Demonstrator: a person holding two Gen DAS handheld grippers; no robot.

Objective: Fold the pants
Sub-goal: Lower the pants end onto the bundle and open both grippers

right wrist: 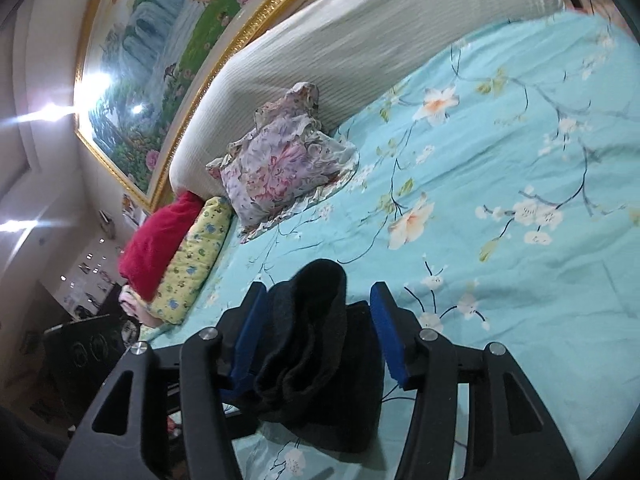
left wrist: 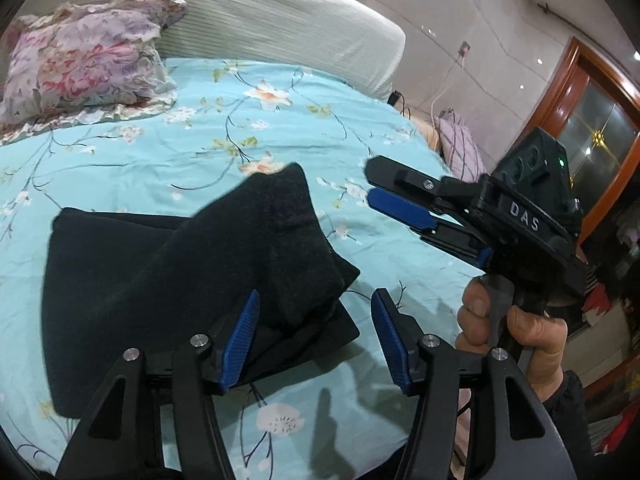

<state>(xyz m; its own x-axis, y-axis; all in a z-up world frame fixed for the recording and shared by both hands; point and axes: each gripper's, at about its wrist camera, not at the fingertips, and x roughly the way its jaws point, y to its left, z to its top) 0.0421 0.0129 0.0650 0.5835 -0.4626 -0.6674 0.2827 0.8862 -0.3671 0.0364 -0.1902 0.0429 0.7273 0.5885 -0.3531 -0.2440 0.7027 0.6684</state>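
Black knit pants [left wrist: 168, 280] lie folded on the turquoise floral bedsheet [left wrist: 200, 148], filling the lower left and centre of the left wrist view, with one doubled-over end raised toward the middle of the frame. The left gripper [left wrist: 316, 340] sits at the bottom centre, its blue pads spread apart; the left pad [left wrist: 240, 340] is against the edge of the cloth, but nothing is pinched between the two. At centre right of the same view the right gripper [left wrist: 374, 190] points left above the sheet, held by a hand [left wrist: 516, 336] at lower right; its jaws look nearly together there. In the right wrist view its pads [right wrist: 390, 340] stand apart, the dark cloth [right wrist: 312, 340] bunched between them without being squeezed. A floral pillow [left wrist: 84, 60] rests at upper left against the pale headboard [left wrist: 280, 16].
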